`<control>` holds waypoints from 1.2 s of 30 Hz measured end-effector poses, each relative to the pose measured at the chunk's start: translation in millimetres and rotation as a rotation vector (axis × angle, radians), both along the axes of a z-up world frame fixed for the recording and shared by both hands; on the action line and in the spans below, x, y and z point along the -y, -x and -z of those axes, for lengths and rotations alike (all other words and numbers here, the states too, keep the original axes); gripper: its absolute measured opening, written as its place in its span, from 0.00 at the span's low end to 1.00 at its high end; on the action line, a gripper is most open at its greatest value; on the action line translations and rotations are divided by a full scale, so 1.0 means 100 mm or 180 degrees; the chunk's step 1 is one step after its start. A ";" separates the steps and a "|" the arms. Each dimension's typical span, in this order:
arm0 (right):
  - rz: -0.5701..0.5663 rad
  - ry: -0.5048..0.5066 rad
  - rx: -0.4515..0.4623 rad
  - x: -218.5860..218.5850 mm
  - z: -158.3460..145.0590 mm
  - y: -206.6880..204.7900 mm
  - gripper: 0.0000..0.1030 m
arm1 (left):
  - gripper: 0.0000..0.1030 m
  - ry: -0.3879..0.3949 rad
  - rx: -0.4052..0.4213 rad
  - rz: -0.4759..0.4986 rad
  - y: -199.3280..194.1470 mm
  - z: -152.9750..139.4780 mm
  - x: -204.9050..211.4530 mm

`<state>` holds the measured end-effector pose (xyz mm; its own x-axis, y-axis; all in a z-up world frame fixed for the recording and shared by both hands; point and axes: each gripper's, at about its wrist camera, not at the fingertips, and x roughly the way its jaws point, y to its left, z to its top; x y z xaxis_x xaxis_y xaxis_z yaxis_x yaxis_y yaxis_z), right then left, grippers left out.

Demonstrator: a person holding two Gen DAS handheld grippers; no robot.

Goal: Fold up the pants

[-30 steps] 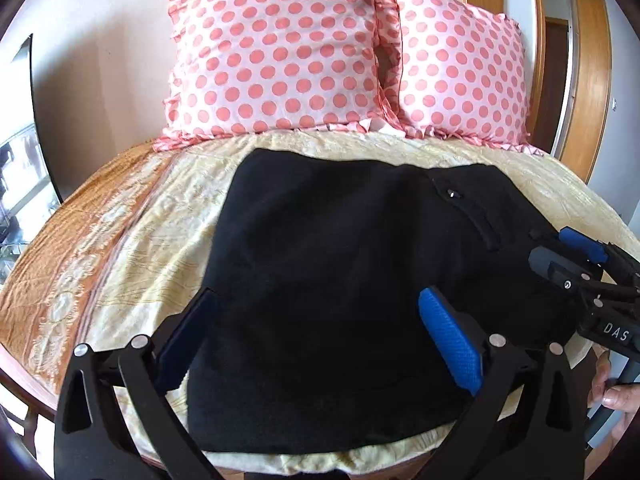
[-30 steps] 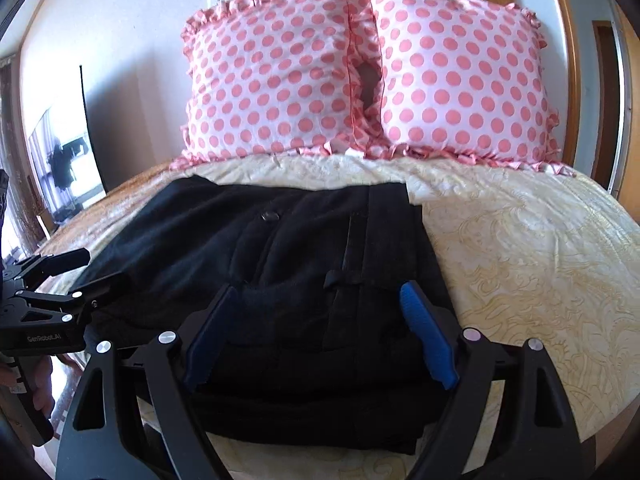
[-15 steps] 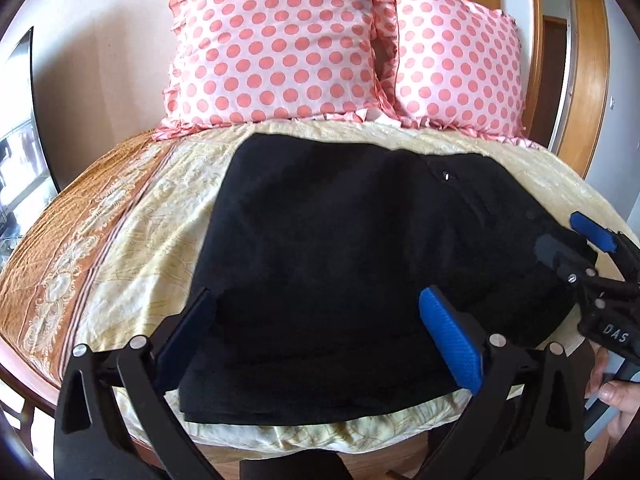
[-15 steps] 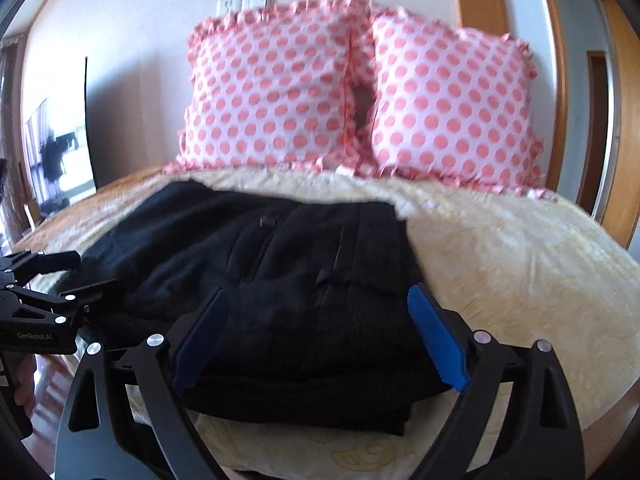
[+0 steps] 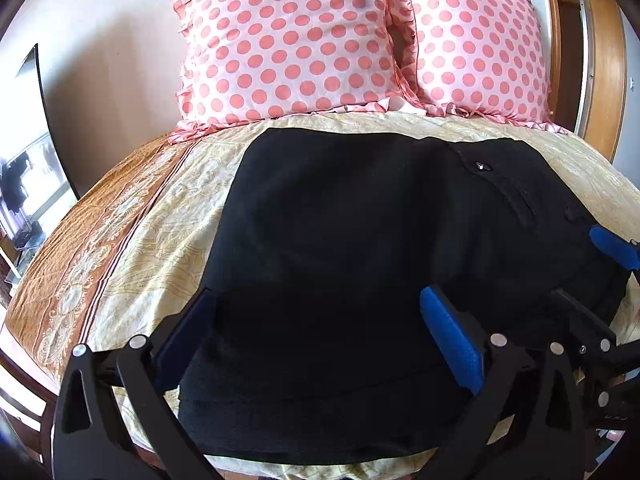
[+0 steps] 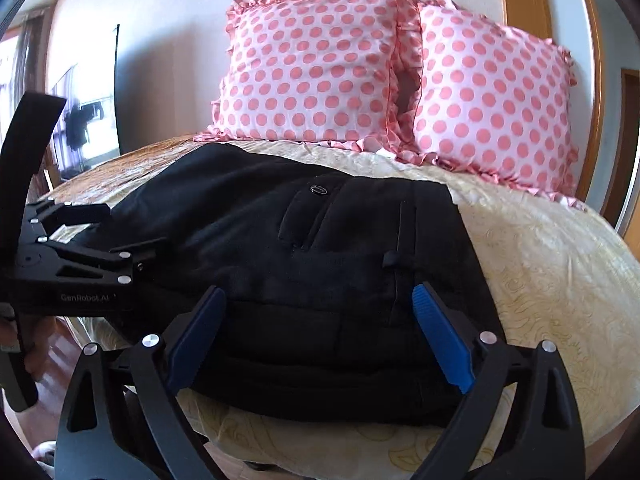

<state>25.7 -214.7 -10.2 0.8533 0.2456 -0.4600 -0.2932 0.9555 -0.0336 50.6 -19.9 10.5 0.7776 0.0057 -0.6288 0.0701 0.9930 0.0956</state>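
Note:
Black pants [image 5: 360,248] lie folded in a thick stack on the bed, also in the right wrist view [image 6: 320,264], with a metal button [image 6: 319,189] on top. My left gripper [image 5: 320,328] is open, its blue-padded fingers [image 5: 452,336] wide over the near left end of the stack. My right gripper [image 6: 320,332] is open over the near right end. Neither holds cloth. The right gripper shows at the right edge of the left view [image 5: 592,292], and the left gripper at the left of the right view [image 6: 104,232].
The bed has a cream and orange patterned cover [image 5: 120,248]. Two pink polka-dot pillows [image 5: 296,48] [image 6: 488,108] lean on the wall behind. A dark screen [image 6: 116,92] stands at the left. A wooden door frame [image 5: 604,60] is at the right.
Both grippers pulled back and dipped briefly, then came forward again over the near edge of the stack. The pants have not moved. Both jaws stayed open.

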 end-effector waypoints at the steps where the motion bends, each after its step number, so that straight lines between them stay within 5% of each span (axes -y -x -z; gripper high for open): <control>1: 0.0002 0.0018 -0.0004 -0.01 0.00 0.00 0.96 | 0.98 0.0009 0.0011 -0.0001 0.00 0.01 0.00; 7: -0.0178 -0.0062 -0.0230 0.07 -0.12 -0.10 0.99 | 0.98 0.0027 0.0078 0.0024 0.06 0.01 -0.01; 13: -0.0016 -0.0898 -0.0522 0.74 -0.50 -0.46 0.99 | 0.98 0.0254 0.0050 0.0055 0.17 -0.04 -0.21; 23: 0.0056 -0.1580 -0.1523 1.15 -0.20 -1.34 0.82 | 0.98 0.0475 -0.0098 0.0084 0.16 0.01 -0.31; 30: -0.0046 -0.1463 -0.1601 1.07 -0.15 -1.49 0.79 | 0.98 0.0574 -0.0140 0.0100 0.16 0.04 -0.35; 36: -0.0218 -0.0802 -0.1300 0.81 -0.25 -1.36 0.46 | 0.98 0.0560 -0.0127 0.0106 0.16 0.06 -0.35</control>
